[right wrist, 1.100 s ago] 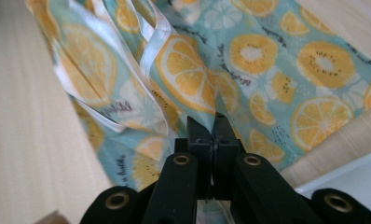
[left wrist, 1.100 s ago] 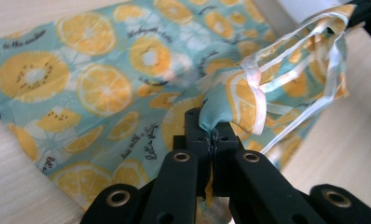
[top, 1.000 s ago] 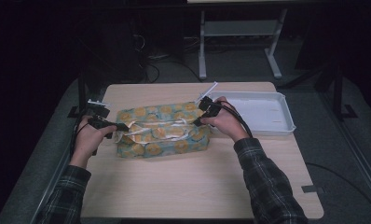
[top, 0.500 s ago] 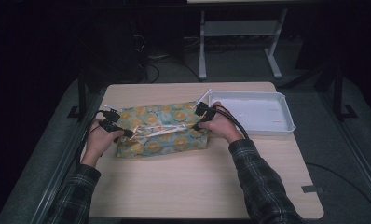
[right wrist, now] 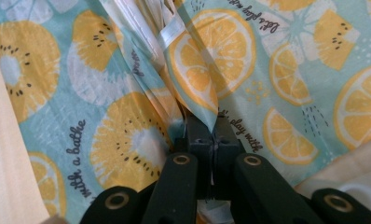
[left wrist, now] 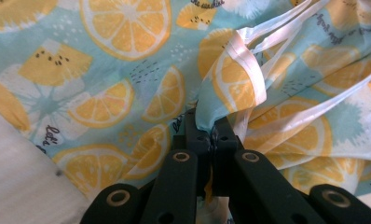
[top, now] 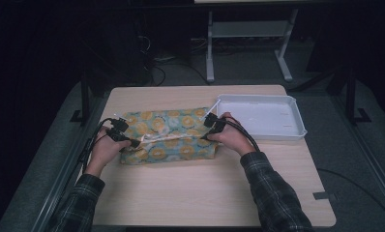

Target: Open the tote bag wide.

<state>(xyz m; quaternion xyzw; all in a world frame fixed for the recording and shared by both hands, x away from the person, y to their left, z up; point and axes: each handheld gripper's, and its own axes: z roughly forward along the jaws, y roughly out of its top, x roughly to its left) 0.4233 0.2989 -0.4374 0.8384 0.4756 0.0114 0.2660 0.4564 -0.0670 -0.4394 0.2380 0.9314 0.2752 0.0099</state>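
Citrus-print cloth (top: 167,135) lying as a roughly rectangular folded bundle on the worktop (top: 205,193), towards its far half, with a white tray (top: 282,130) just beside it at the person's right; the tray holds nothing that can be made out. Left claw (top: 132,143) at the cloth's left end, right claw (top: 206,137) at its right end — each held low, close to the cloth's top surface.

Left gripper view: the left claw (left wrist: 210,135) is closed tight, its jaws pinching a raised fold of the cloth (left wrist: 127,93) beside a white ribbon-like edging (left wrist: 249,60); right gripper view: the right claw (right wrist: 213,135) is likewise fully closed, nipping a peaked fold of the cloth (right wrist: 286,70).

Judged progress: the work in hand appears to be folding or laying out the cloth; the piece is already gathered into a compact, layered shape, so the main folds seem done; both ends remain gripped, so release has not yet occurred. What seems left — setting the pinched edges flat on the bundle, opening both claws, and perhaps smoothing the white strips that cross the top; whether the bundle is then meant for the tray cannot be told.
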